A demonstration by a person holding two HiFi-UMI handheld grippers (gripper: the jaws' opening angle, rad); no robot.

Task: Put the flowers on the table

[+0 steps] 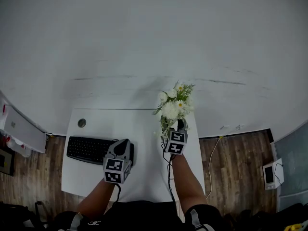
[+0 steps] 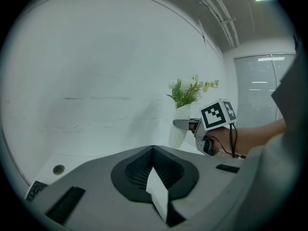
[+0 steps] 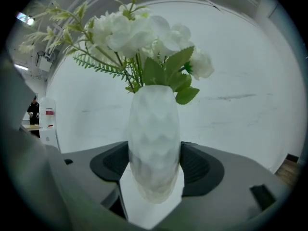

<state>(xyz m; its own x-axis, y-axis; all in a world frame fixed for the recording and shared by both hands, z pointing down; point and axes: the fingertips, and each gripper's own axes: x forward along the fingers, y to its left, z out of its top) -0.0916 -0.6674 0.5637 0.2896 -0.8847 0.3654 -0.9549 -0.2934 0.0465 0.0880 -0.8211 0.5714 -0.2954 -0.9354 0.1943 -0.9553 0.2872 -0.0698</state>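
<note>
A bunch of white flowers point(image 1: 174, 105) with green sprigs stands in a white faceted vase point(image 3: 154, 148). My right gripper point(image 1: 178, 126) is shut on the vase body, its pads pressed to both sides. It holds the vase upright over the right part of the white table point(image 1: 144, 124); whether the base touches the top I cannot tell. From the left gripper view the vase point(image 2: 179, 129) and right gripper point(image 2: 185, 124) show at the right. My left gripper point(image 1: 122, 146) is shut and empty, just right of the keyboard's end.
A black keyboard point(image 1: 89, 149) lies on the table's left half, with a round cable hole point(image 1: 82, 123) behind it. A white wall runs along the table's far edge. Wood floor lies on both sides, with a white cabinet point(image 1: 19, 129) at left and a small device point(image 1: 272, 173) at right.
</note>
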